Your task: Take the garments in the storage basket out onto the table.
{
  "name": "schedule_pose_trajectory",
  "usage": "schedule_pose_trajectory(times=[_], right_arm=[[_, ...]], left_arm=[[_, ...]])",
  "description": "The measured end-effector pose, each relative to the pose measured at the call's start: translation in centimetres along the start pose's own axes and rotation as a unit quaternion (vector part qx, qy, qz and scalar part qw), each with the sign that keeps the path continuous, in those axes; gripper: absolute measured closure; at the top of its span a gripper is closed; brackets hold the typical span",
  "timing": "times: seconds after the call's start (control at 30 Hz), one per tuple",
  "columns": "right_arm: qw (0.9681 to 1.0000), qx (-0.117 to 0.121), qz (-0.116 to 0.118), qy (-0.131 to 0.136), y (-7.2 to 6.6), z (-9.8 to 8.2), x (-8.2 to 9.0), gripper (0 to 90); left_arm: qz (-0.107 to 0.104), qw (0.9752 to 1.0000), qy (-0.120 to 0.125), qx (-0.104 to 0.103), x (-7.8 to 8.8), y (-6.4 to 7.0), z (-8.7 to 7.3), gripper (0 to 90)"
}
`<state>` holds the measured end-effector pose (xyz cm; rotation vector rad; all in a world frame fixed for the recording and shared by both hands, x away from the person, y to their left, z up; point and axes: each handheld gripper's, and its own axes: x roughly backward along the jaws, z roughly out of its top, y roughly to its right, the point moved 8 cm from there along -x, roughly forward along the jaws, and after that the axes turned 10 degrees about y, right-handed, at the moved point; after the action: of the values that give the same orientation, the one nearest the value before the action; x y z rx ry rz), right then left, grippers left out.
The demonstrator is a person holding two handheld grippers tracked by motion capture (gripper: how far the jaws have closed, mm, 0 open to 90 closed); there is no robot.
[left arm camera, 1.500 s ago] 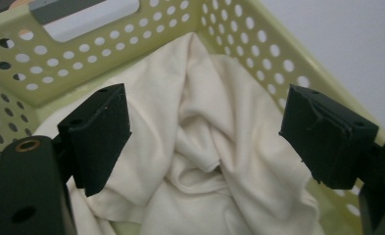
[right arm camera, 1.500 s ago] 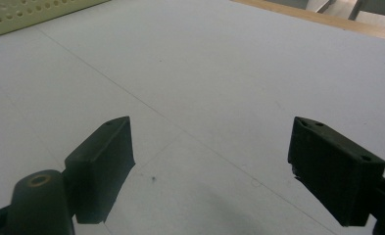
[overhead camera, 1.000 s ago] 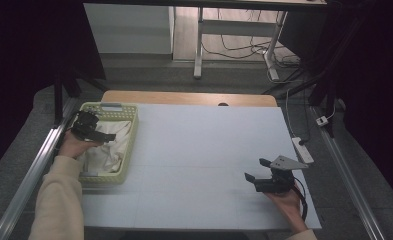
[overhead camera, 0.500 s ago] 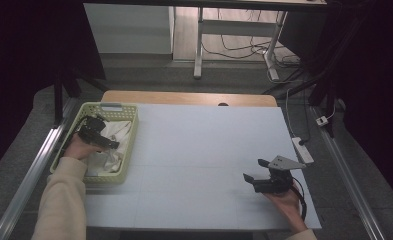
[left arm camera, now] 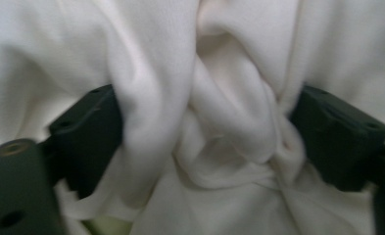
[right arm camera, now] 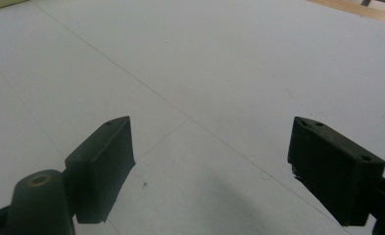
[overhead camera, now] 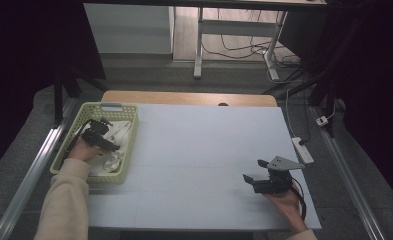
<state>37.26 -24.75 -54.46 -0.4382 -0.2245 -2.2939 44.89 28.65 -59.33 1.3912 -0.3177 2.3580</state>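
Gripping a bunched fold of the white cloth with the left gripper, down inside the pale green basket at the left side of the table. Jaws just now closing, yet quite wide apart; black pads pressing into the fold from both sides, with a thick knot of fabric gathered between.

Possible trouble from here:
- Catching too many layers at once, because of such a fat bunch between the pads; then lifting the whole heap as one lump instead of one edge.
- Losing the fold on the way up, because soft fleece squeezes thin and slides on smooth pads.
- Dragging or tipping the light basket, if a hanging part of the cloth hooks on the lattice wall during the lift.
- Leaving no free corner for the other hand, so no easy second grip.

Holding the right gripper low over the near right part of the table, well apart from the basket, jaws wide open and nothing between.

Materials: cloth soft, thick, slightly fuzzy, cream-white, lying in deep rounded folds. Basket of rigid plastic, rectangular, with open mesh walls and a flat handle tab on the far rim. Table cover matte, white, flat, with thin seam lines; bare wood at the far edge.
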Motion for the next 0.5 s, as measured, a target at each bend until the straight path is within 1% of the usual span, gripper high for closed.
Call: schedule_pose_trajectory(times=[0.07, 0.13, 0.17, 0.2, 0.3, 0.43, 0.5], right_arm=[[1.0000, -0.001, 0.000, 0.003, 0.00, 0.04, 0.02, 17.1], [1.0000, -0.001, 0.000, 0.003, -0.02, 0.04, 0.00, 17.1], [1.0000, -0.001, 0.001, 0.002, -0.03, 0.02, -0.01, 17.1], [1.0000, -0.001, 0.001, 0.002, -0.05, 0.00, -0.02, 17.1], [1.0000, -0.001, 0.001, 0.003, -0.03, 0.02, -0.02, 17.2], [1.0000, -0.001, 0.001, 0.003, -0.03, 0.00, -0.03, 17.2], [1.0000, -0.001, 0.001, 0.004, -0.05, -0.02, -0.03, 17.2]], left_arm=[[0.000, 1.0000, 0.001, -0.002, 0.10, 0.02, 0.04, 30.7], [0.005, 0.9999, 0.005, -0.010, 0.40, -0.05, 0.11, 43.3], [0.005, 0.9999, 0.005, -0.010, 0.40, -0.05, 0.11, 49.1], [0.008, 0.9999, 0.005, -0.012, 0.45, -0.05, 0.12, 53.0], [0.009, 0.9998, 0.005, -0.019, 0.58, 0.08, 0.12, 60.3], [0.012, 0.9997, 0.005, -0.022, 0.75, 0.05, 0.12, 63.5], [0.011, 0.9997, 0.010, -0.020, 0.93, 0.02, 0.17, 64.3]])
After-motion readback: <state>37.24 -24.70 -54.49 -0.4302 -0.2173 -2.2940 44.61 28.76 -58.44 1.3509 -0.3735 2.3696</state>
